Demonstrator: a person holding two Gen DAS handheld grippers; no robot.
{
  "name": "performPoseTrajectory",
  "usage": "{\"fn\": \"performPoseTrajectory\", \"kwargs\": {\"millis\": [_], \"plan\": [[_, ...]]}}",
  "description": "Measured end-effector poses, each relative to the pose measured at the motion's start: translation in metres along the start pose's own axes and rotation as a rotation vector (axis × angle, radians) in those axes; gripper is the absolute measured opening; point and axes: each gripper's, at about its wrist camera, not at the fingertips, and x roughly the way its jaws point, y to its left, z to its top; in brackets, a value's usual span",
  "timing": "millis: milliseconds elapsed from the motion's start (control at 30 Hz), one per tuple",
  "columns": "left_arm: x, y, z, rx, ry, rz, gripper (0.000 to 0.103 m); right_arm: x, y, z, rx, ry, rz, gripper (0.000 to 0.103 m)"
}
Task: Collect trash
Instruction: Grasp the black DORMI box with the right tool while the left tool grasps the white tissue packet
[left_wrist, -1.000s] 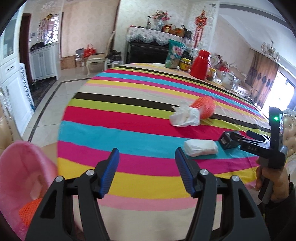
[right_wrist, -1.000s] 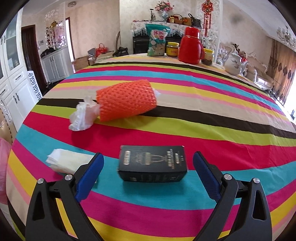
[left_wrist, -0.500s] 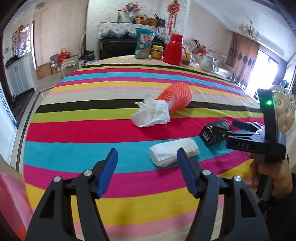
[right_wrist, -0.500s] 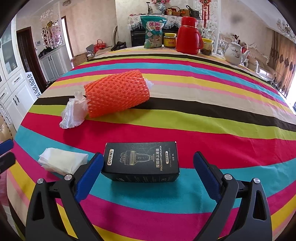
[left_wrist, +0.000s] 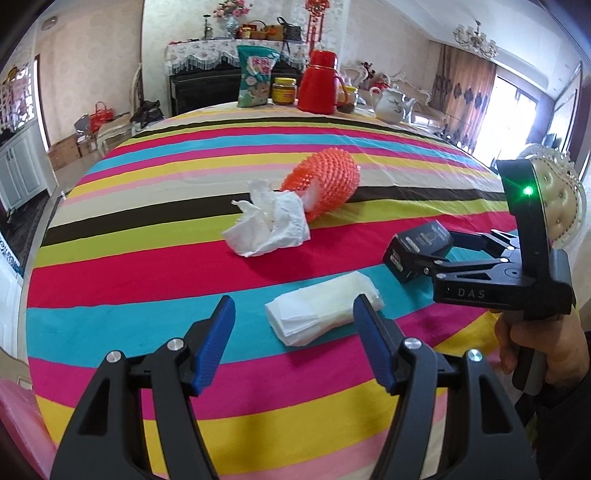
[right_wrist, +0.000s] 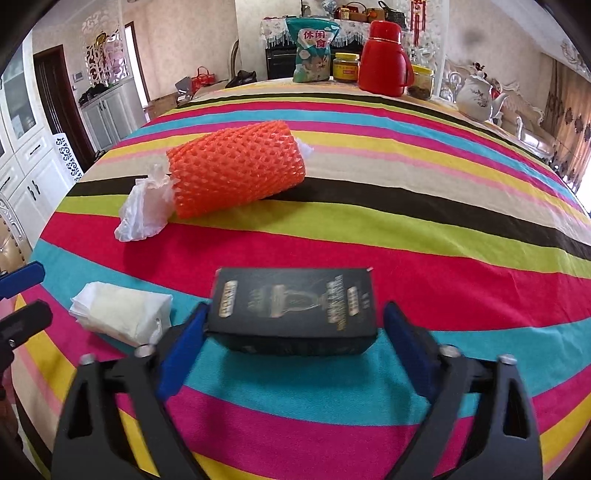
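1. My right tool (right_wrist: 291, 343) is closing around the black box (right_wrist: 293, 306) near the front of the tabletop (right_wrist: 424, 236). The box sits between the pads; the left pad looks to be touching its end, but there's a sliver of gap on the right, so I wouldn't call it gripped yet.
2. The box looks like light, stiff cardboard, probably empty. Taking it across the short ends seems right. Squeeze too hard and it might cave in.
3. My left tool (left_wrist: 293, 341) is at a medium spread with nothing in it, hovering just short of the folded tissue pack (left_wrist: 325, 308). That's soft and squashy, so I'd pinch it across the narrow middle.
4. Further back: a crumpled white tissue (left_wrist: 269, 223) touching an orange foam net sleeve (left_wrist: 325, 181). Both look featherlight, and the net is springy.
5. The two tools are close together, so I'd watch they don't bump. The red flask (left_wrist: 319, 83), snack bag (left_wrist: 255, 75) and teapot (left_wrist: 391, 105) are well clear at the far edge.
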Motion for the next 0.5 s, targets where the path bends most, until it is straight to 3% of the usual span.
{"fn": "performPoseTrajectory", "kwargs": {"millis": [500], "plan": [[0.033,-0.022,0.005,0.150,0.069,-0.021,0.066,-0.027,-0.019,0.004,0.070,-0.096,-0.046,0.081]]}}
